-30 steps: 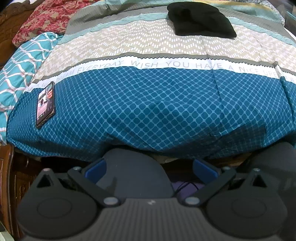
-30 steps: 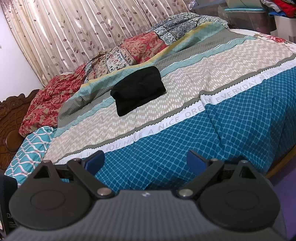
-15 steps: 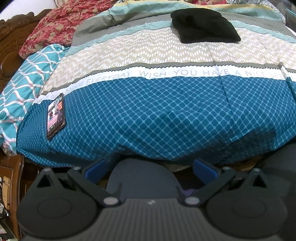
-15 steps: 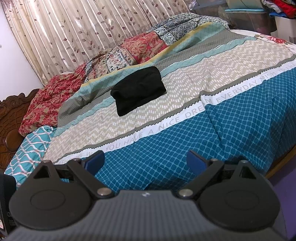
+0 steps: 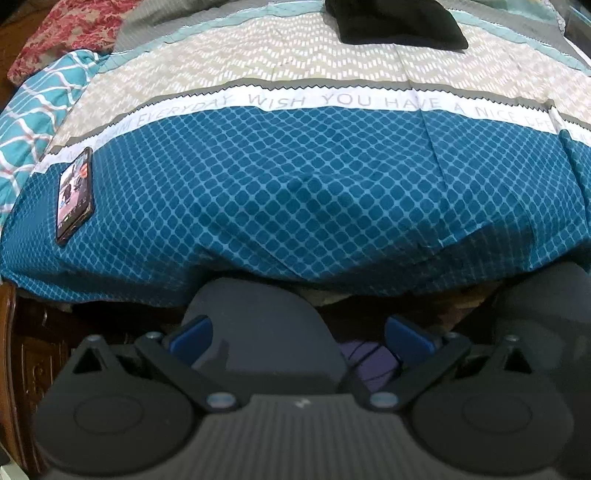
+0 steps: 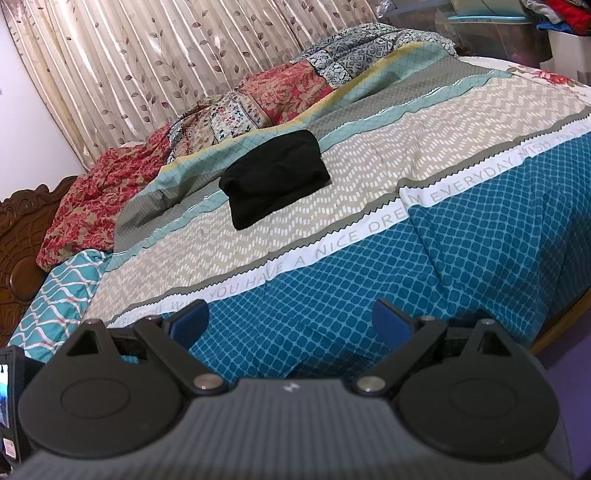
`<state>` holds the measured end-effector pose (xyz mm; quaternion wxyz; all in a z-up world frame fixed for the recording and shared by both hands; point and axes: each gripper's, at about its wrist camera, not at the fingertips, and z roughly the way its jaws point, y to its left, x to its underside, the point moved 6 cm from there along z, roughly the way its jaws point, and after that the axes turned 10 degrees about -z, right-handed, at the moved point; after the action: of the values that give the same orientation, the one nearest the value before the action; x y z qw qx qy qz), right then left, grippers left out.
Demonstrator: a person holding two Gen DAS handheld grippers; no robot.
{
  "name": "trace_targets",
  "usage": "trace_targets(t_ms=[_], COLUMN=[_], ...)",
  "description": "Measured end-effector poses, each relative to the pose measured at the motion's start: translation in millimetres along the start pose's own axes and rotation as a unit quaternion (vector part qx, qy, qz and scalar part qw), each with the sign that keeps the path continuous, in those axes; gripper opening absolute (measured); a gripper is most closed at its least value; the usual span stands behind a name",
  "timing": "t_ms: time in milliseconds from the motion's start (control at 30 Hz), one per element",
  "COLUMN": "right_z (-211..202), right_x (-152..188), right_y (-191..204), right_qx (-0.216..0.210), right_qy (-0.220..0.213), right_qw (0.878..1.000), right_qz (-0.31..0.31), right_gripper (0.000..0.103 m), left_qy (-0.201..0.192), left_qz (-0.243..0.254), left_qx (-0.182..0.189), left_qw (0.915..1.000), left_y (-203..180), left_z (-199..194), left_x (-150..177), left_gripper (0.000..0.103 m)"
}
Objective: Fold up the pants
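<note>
At the near edge of the bed (image 5: 295, 192), both claws are spread wide with nothing in them. The left claw (image 5: 299, 334) sits low, below the overhang of the blue diamond-print cover, its blue fingertips (image 5: 192, 334) well apart, with some dark rounded shape between them that I can't make out. The right claw (image 6: 291, 323) hangs over the blue part of the cover, equally wide, touching nothing as far as I can tell.

The pants (image 6: 275, 177) are black and already bundled into a compact folded block, a bit lumpy on top. They're lying far up the bed on the beige zigzag stripe, well apart from both claws. In the left view they show at the top edge (image 5: 397, 22).

Other stuff: a phone (image 5: 74, 194) with its screen lit lies on the blue part near the left edge. Rumpled patchwork floral bedding (image 6: 221, 118) is piled at the far side against leafy curtains (image 6: 166, 48), and a carved wooden headboard (image 6: 18, 236) is on the left.
</note>
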<state>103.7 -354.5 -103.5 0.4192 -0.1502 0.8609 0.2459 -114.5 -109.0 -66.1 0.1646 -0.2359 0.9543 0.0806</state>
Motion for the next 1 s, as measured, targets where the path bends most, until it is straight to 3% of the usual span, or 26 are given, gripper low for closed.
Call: trace_targets(t_ms=[667, 1000], right_z=[1.0, 1.3], right_x=[2.9, 3.9], right_y=[0.8, 1.6], right_qx=[-0.001, -0.001], right_qy=[0.006, 0.007], right_qw=[1.000, 1.000], right_qz=[0.002, 0.002], right_gripper=[0.097, 0.097], left_qy=[0.007, -0.010], left_qz=[-0.003, 0.008], left_qx=[-0.012, -0.016], left_qw=[0.9999, 0.9998], left_y=[0.6, -1.7], left_z=[4.7, -0.3], left_x=[0.9, -0.1], left_gripper=[0.103, 0.103])
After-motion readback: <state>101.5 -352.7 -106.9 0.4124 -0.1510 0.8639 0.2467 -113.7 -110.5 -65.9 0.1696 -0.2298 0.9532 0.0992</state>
